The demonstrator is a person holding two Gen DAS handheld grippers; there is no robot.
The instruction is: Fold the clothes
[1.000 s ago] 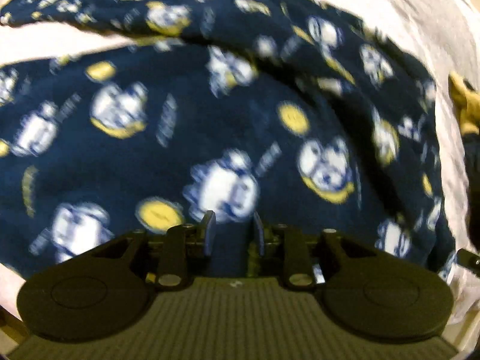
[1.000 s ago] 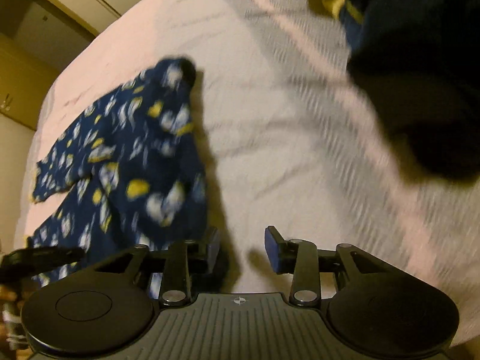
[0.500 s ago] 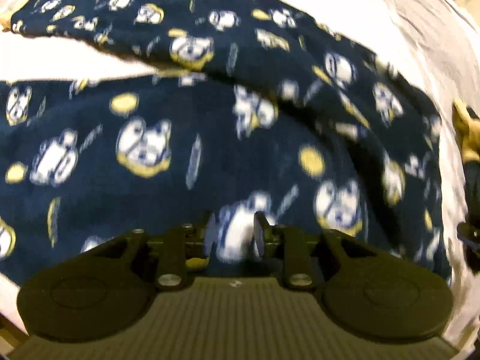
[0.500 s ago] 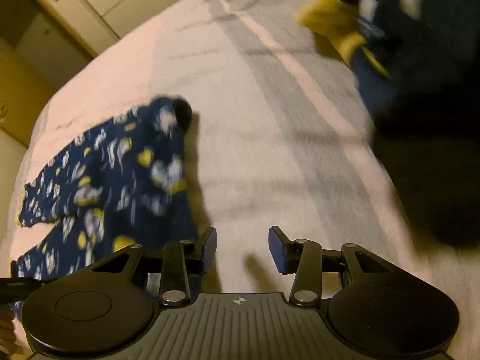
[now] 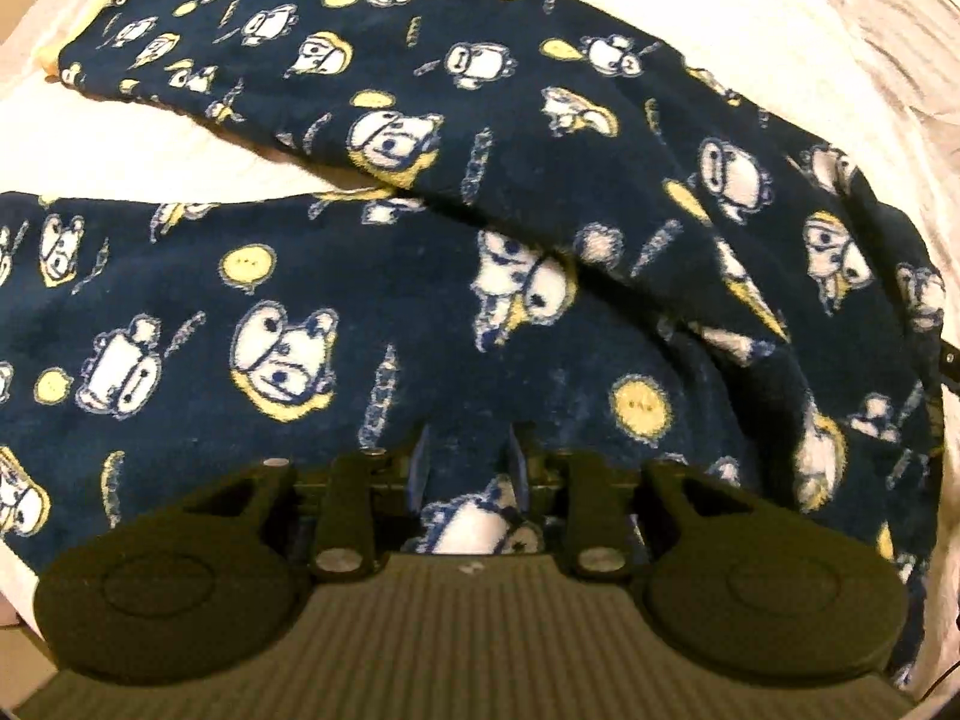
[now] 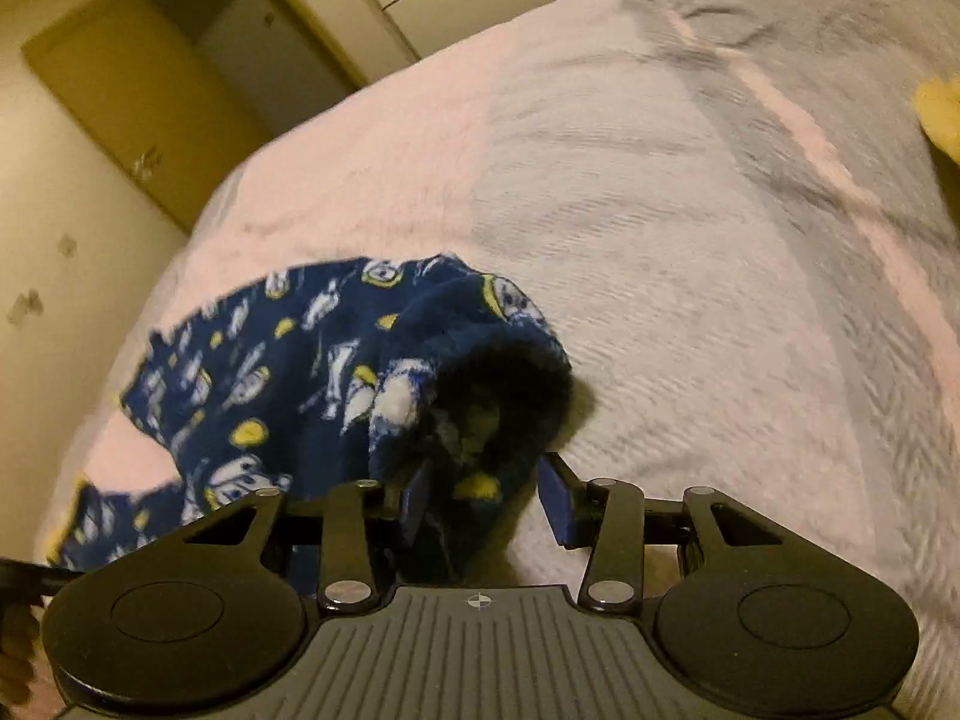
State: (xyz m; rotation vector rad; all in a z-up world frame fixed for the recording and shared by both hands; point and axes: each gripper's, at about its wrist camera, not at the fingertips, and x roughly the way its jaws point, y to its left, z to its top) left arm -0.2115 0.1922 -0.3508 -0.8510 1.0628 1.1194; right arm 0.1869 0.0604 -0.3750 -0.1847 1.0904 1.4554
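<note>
A bed covered in pale, ribbed bedding fills most of the right wrist view, with cream cupboard doors beyond its far edge. Spread on it are the navy fleece pyjama trousers, printed all over with white cartoon figures and yellow dots. In the left wrist view the trousers take up nearly the whole frame: one leg runs from the upper left down to the right, lying over the other, which stretches across the middle; bare bedding shows between the two legs at the left. A yellow cuff edges the far end of the upper leg.

In the right wrist view the trousers lie toward the left of the bed, and their near end is bunched into a dark, rounded fold that rises just ahead of the right tongs. A small patch of yellow fabric sits at the right edge of that view, well apart from the trousers.

The left tongs point steeply down onto the trousers, their blue pads close together and clamped on a ridge of the fleece that stands up between them. The right tongs stand apart, with the bunched end reaching between the pads, close to the left one and clear of the right one.
</note>
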